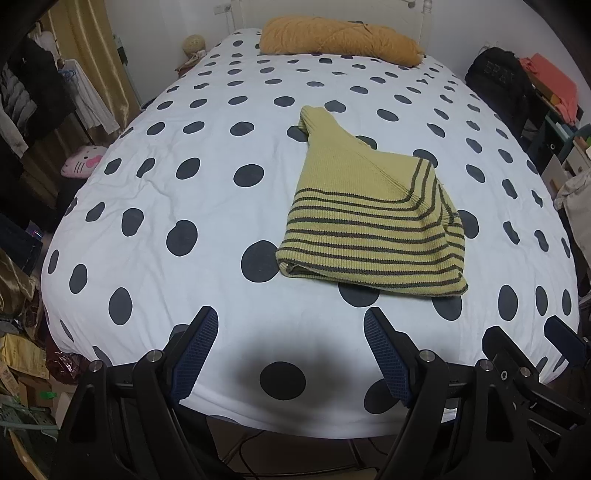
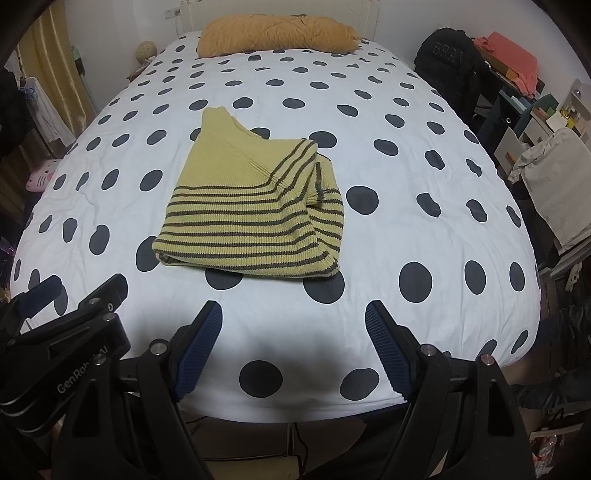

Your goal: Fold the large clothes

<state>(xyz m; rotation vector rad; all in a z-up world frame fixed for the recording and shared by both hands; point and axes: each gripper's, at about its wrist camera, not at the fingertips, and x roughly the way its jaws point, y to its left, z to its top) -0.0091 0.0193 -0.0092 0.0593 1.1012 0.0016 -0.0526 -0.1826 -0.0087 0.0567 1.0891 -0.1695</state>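
Observation:
A yellow-green knitted sweater with dark stripes [image 1: 365, 221] [image 2: 251, 214] lies folded into a compact bundle on the white bedspread with dark dots [image 1: 177, 177] [image 2: 406, 177]. Its plain neck end points toward the headboard and the striped hem faces me. My left gripper [image 1: 291, 325] hangs open over the foot of the bed, short of the sweater, with nothing between its blue pads. My right gripper [image 2: 293, 321] is open too, just in front of the hem, also holding nothing. Each gripper shows at the edge of the other's view.
A mustard-coloured pillow [image 1: 340, 38] [image 2: 277, 33] lies at the head of the bed. Hanging clothes and a pink plush [image 1: 81, 162] crowd the left side. A black backpack [image 2: 448, 59], shelves and a white bag [image 2: 557, 184] stand on the right.

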